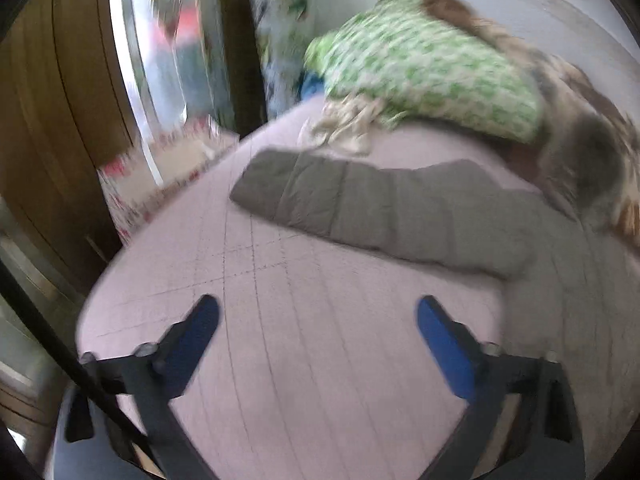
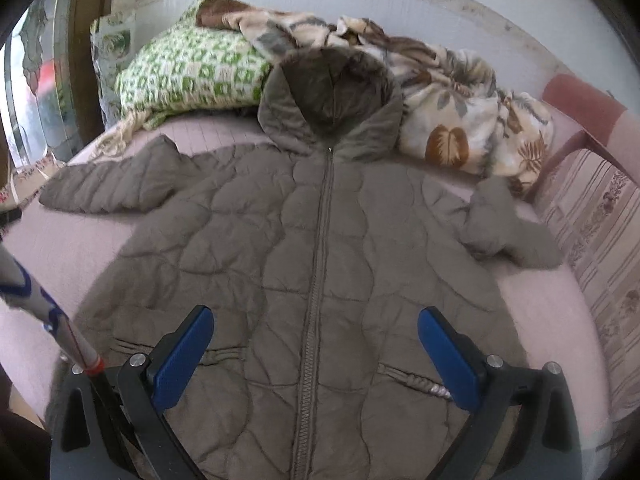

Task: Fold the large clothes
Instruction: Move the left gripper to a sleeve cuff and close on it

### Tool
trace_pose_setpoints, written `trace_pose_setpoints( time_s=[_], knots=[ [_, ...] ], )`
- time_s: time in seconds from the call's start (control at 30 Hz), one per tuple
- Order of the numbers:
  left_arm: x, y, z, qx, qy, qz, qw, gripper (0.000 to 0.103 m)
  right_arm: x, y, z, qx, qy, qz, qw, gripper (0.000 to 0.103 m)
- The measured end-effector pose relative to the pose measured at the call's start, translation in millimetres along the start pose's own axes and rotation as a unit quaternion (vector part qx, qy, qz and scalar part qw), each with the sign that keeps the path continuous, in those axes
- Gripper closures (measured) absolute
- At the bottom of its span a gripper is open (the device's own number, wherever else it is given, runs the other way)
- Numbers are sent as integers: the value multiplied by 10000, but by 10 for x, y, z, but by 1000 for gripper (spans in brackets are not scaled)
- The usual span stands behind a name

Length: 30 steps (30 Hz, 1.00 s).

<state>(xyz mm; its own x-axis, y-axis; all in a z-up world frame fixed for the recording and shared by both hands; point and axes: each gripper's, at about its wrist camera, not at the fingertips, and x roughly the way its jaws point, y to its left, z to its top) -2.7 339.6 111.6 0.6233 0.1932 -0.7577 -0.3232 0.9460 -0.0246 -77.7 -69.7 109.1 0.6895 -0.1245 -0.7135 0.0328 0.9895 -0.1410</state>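
Olive-grey quilted jacket (image 2: 320, 240) is spread flat on the pink bed (image 2: 68, 248), zipped up, front side up, hood toward the wall and both sleeves thrown out to the sides. My guess is it's laid out like that so the sleeves can be folded in first. It lies right ahead of and under the right hand-held gripper (image 2: 316, 344), whose blue pads stand wide apart over the lower front, either side of the zip, clamped on nothing. The left hand-held gripper (image 1: 318, 340) is off to the side, over bare bed, with one sleeve (image 1: 360, 208) lying just ahead of it. Its jaws are apart too, nothing between them. Beyond the hood sit a green knitted pillow (image 2: 192, 72) and a leaf-print blanket (image 2: 460, 120).
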Motion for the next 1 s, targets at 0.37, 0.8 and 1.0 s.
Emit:
trace_pose_setpoints(
  time_s=[0.37,0.8,1.0],
  knots=[
    [1669,993,660,-2121,847,-1502,9619,21,394,-351,-168,315,498,-291,9978,0],
    [2087,866,1082,-2671,813,-1486,9487,89,516,-689,-128,747,419,-511,9950,4],
    [1518,540,1281,-2073,306,-1416,9675,90,534,-871,-186,1086,594,-95,9923,21]
  ],
)
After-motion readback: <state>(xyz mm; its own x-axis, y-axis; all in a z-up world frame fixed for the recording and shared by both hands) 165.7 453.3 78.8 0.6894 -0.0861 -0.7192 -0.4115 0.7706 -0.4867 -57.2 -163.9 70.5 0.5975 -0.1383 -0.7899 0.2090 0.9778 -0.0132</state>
